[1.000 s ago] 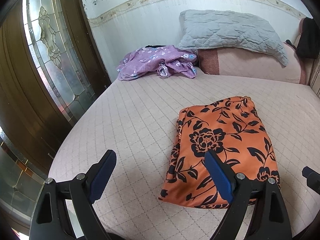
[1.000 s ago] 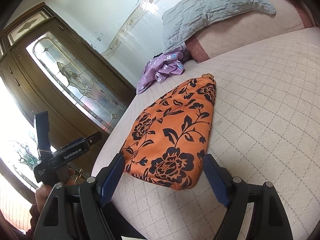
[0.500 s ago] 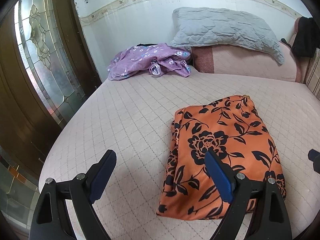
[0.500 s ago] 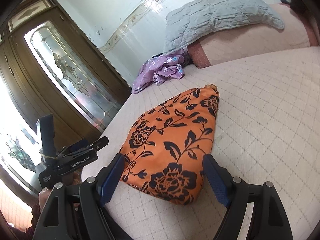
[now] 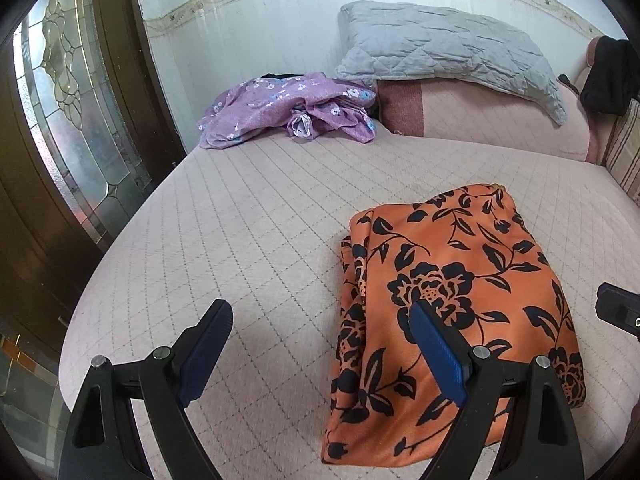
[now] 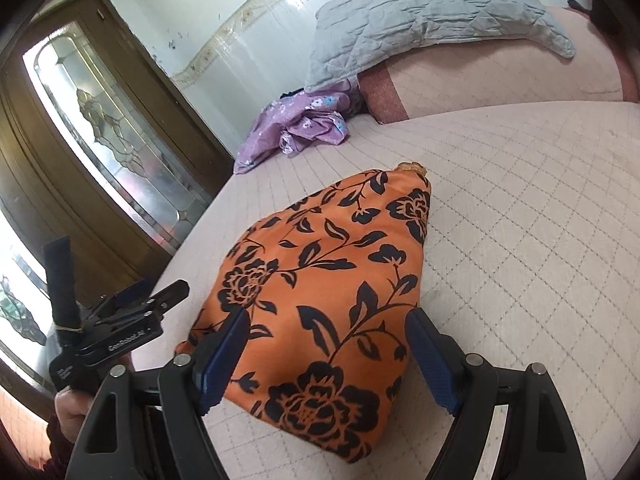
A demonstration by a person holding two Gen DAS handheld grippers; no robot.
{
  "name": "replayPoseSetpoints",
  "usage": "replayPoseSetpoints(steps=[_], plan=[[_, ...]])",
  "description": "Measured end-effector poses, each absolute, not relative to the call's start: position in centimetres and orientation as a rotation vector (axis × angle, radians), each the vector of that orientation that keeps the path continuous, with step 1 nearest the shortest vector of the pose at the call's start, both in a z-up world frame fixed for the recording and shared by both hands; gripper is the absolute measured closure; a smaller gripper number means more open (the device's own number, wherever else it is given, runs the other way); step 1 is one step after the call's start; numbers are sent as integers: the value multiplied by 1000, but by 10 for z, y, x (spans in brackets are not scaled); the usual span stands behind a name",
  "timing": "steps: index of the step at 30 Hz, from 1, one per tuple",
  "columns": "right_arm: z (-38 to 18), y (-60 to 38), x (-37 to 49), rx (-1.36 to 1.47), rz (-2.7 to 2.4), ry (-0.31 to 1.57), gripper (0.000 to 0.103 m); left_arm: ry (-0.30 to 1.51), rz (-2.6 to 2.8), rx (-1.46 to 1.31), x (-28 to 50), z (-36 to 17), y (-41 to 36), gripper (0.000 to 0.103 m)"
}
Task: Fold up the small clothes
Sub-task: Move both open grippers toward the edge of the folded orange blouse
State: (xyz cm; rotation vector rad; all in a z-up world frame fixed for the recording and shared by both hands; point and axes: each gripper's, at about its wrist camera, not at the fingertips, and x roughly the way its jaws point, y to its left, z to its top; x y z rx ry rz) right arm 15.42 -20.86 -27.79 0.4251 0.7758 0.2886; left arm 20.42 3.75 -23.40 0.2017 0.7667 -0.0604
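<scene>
Pink quilted bed fills the left wrist view, the orange garment lying folded at lower right, likely set flat as finished work. A purple garment sits crumpled at upper centre, probably waiting its turn. The left gripper has its jaws wide apart and empty. Against the earlier frame, the orange garment sits larger and nearer.

From the right wrist view, the right gripper hangs over the orange garment's near end, jaws spread and clear of it. The cloth has drawn closer than before, and the left gripper shows at lower left.
</scene>
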Motion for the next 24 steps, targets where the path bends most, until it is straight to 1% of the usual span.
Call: replayPoseSetpoints(steps=[24], plan=[[-283,-193,161,397,244,799,20,806,-101,175,222,-258,55,13]])
